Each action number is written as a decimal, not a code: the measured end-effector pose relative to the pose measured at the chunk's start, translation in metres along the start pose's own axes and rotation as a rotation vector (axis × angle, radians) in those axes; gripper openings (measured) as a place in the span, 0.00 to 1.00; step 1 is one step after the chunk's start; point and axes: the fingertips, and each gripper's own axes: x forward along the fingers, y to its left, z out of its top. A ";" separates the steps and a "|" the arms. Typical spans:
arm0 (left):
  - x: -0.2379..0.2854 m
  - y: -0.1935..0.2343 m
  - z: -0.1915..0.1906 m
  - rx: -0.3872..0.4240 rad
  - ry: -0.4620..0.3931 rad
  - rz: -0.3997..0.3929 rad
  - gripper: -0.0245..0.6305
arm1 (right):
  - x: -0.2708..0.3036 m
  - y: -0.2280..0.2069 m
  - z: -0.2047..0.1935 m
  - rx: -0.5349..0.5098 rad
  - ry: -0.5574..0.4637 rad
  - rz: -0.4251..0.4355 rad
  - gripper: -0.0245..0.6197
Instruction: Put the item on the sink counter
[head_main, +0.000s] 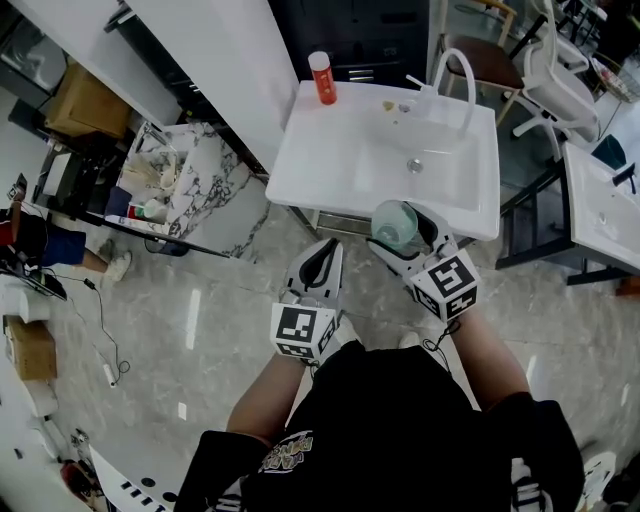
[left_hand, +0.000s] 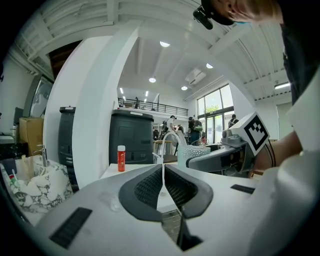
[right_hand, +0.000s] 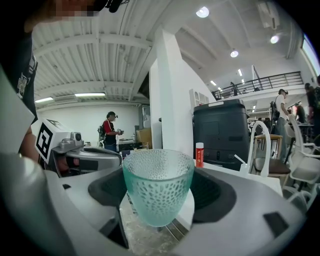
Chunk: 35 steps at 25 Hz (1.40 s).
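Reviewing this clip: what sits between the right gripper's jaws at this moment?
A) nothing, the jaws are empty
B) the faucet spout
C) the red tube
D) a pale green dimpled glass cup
D: the right gripper has its jaws closed on the pale green dimpled glass cup, while the red tube stands on the back corner of the sink counter.

Dimpled translucent green cup, glossy smooth white sink counter, polished stone-look floor
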 end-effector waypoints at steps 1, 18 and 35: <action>-0.001 0.007 0.000 0.000 0.000 -0.004 0.07 | 0.006 0.002 0.001 0.001 0.001 -0.003 0.71; -0.007 0.091 0.009 0.022 -0.032 -0.095 0.07 | 0.089 0.026 0.037 -0.056 -0.006 -0.075 0.71; 0.038 0.103 0.011 0.023 -0.023 -0.115 0.07 | 0.125 -0.029 0.047 -0.062 -0.012 -0.082 0.71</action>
